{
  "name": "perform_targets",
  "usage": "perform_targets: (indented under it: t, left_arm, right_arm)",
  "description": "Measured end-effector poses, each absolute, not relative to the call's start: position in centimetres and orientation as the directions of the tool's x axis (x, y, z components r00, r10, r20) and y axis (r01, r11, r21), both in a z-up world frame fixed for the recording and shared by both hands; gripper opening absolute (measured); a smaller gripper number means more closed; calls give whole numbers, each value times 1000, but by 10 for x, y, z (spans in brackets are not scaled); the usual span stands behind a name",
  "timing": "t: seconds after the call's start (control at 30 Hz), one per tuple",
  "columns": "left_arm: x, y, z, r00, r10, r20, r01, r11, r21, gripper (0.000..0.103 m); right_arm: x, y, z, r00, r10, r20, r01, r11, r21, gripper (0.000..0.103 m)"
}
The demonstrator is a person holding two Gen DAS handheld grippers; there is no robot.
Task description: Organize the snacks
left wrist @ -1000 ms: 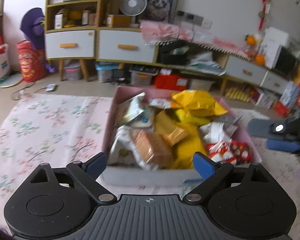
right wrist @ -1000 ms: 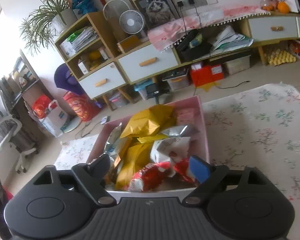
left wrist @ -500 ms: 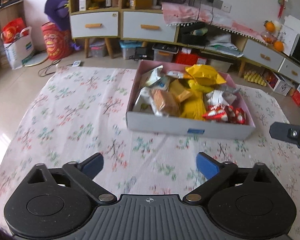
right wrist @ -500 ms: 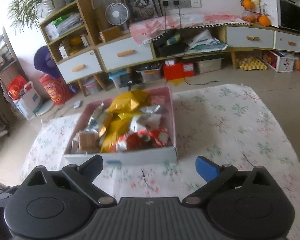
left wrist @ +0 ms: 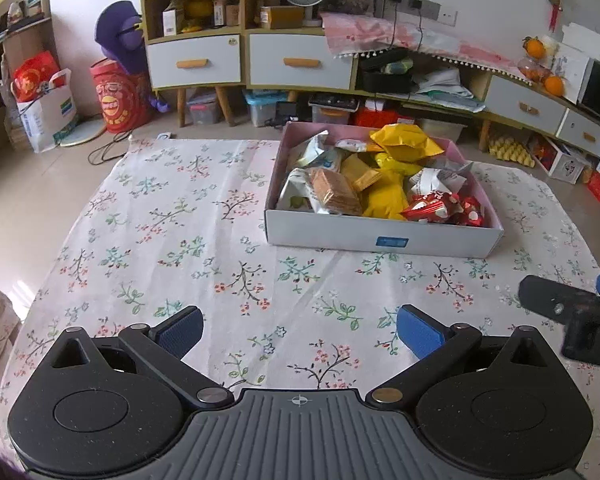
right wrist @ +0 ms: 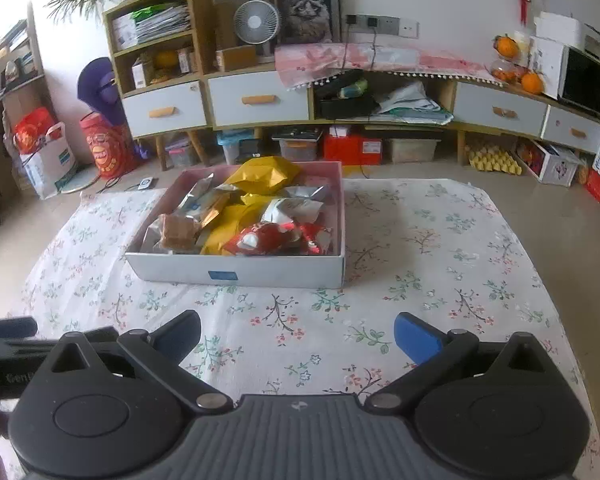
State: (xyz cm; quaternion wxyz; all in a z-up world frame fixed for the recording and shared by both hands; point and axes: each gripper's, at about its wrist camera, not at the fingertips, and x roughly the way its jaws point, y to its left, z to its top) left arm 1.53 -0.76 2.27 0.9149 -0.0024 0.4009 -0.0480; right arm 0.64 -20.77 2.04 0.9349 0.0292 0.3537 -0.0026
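A shallow white box with a pink inside [left wrist: 380, 240] [right wrist: 236, 270] stands on the floral cloth, filled with several snack packets: yellow bags [left wrist: 402, 138] [right wrist: 264, 174], a brown wafer pack [left wrist: 334, 192] [right wrist: 176, 232], red-and-white packets [left wrist: 440, 208] [right wrist: 272, 238] and silver-white bags [left wrist: 436, 180]. My left gripper [left wrist: 300, 332] is open and empty, well back from the box's near wall. My right gripper [right wrist: 298, 338] is open and empty, also short of the box; its body shows at the right edge of the left wrist view [left wrist: 572, 316].
The floral cloth [left wrist: 172, 216] [right wrist: 440, 240] covers the table around the box. Behind the table stand cabinets with white drawers [left wrist: 300, 64] [right wrist: 256, 100], a fan [right wrist: 256, 24], storage bins and red bags on the floor [left wrist: 116, 96].
Both grippers have pulled back and up from right over the box to the table's near side; the box now sits farther away. Both stay open and empty.
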Motion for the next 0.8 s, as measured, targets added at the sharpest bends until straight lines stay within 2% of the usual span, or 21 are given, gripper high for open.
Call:
perform_targets:
  t: [0.8]
  left_arm:
    - [24, -12, 14, 674, -79, -735, 91, 996, -23, 103]
  right_arm:
    - [11, -203, 13, 740, 17, -673, 11, 999, 38, 90]
